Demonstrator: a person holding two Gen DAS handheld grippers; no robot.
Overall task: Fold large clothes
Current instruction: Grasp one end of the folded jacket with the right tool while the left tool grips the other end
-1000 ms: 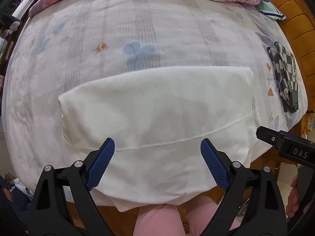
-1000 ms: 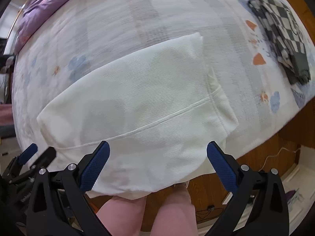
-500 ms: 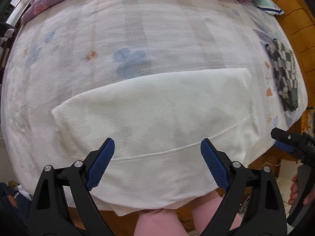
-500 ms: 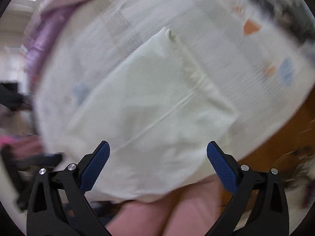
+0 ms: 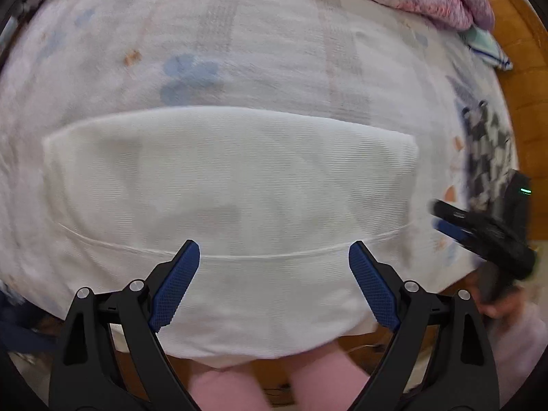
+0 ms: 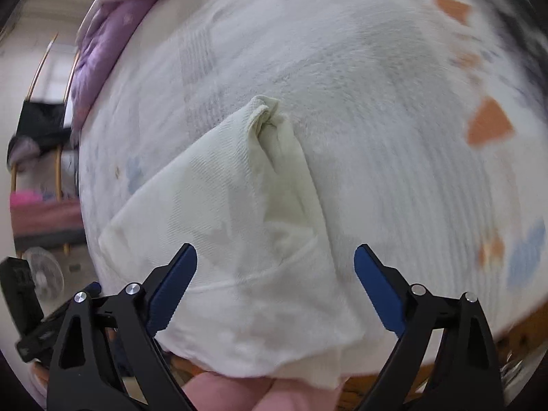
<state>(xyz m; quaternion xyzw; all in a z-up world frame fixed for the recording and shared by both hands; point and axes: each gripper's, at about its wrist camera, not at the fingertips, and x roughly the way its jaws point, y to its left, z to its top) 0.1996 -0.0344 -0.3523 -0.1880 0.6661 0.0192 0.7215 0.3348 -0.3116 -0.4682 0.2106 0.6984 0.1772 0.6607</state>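
The white ribbed knit garment lay folded into a wide band at the near edge of the pale flower-printed bed sheet, its hem hanging over the side. In the last second the right gripper had swung off to the garment's right end and now looked down its length, while the left gripper stayed squarely over the middle. Both had their blue-padded fingers wide apart, holding nothing, so I judged a crosswise fold from that right end was coming.

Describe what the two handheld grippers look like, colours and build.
The left gripper and the right gripper match: black angular plastic arms with silver rivets, each finger tipped with a blue textured pad. Seen from the left camera, the right gripper's black body carries a small green light.
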